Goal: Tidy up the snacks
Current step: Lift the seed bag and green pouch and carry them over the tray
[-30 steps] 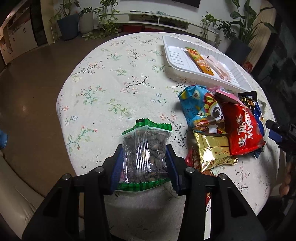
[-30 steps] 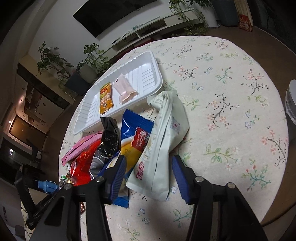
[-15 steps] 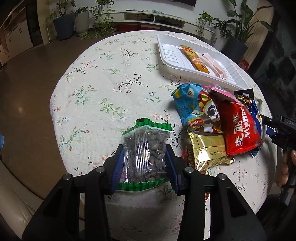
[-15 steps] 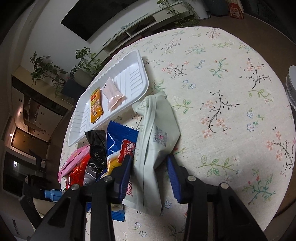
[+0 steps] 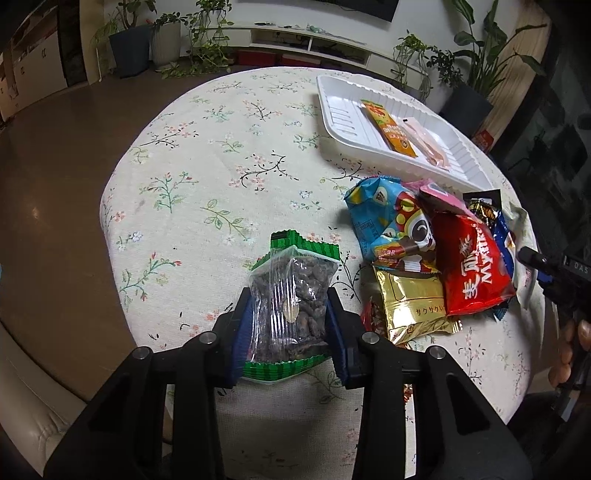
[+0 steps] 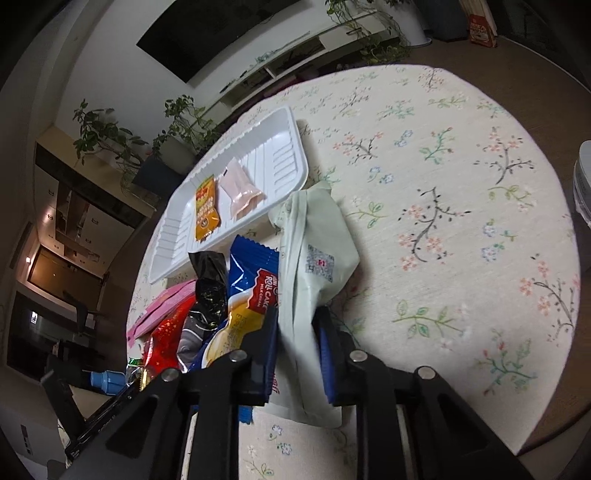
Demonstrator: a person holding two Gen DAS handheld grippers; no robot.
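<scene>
Right fingers (image 6: 325,350) closing on pale-green packet (image 6: 314,258).

The table (image 5: 207,155) lies open along its far-left edge, while the snack pile (image 5: 424,258) and white tray (image 5: 343,122) crowd its right edge.

A round worktop (image 5: 207,155) in a floral cloth stands on a glossy brown floor (image 5: 48,155). Behind it, potted plants (image 5: 129,40) flank a low white shelf unit (image 5: 314,40) against a white wall beneath a dark wall-mounted screen (image 6: 221,33).
</scene>
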